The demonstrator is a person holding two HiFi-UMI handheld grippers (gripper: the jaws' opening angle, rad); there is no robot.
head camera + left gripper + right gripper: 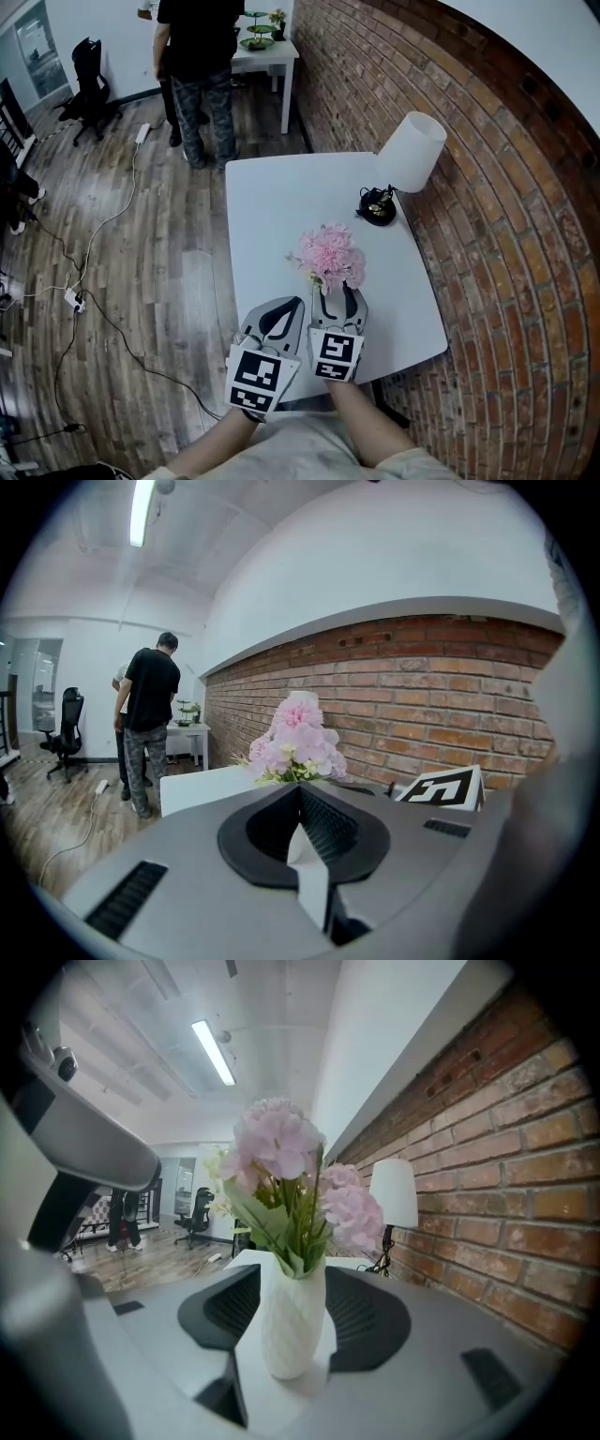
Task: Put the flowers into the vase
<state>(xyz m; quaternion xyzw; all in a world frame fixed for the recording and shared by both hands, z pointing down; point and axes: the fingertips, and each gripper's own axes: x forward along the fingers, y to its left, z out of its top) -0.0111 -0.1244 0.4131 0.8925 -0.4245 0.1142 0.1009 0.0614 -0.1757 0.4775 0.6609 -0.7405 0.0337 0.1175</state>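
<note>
A bunch of pink flowers (330, 255) with green leaves stands upright in a small white ribbed vase (292, 1326) on the white table (281, 206). My right gripper (336, 298) is open, with the vase (332, 304) between its two black pads and a sliver of room on each side. In the right gripper view the flowers (281, 1162) rise straight above the jaws. My left gripper (286, 309) lies just left of the right one, shut on nothing, and in its own view the flowers (295, 738) show beyond its jaws (302, 794).
A table lamp with a white shade (408, 155) and black base (377, 206) stands at the table's far right, against the brick wall (525, 234). A person (199, 66) stands by a second white table (267, 52). Cables (94, 281) run over the wooden floor.
</note>
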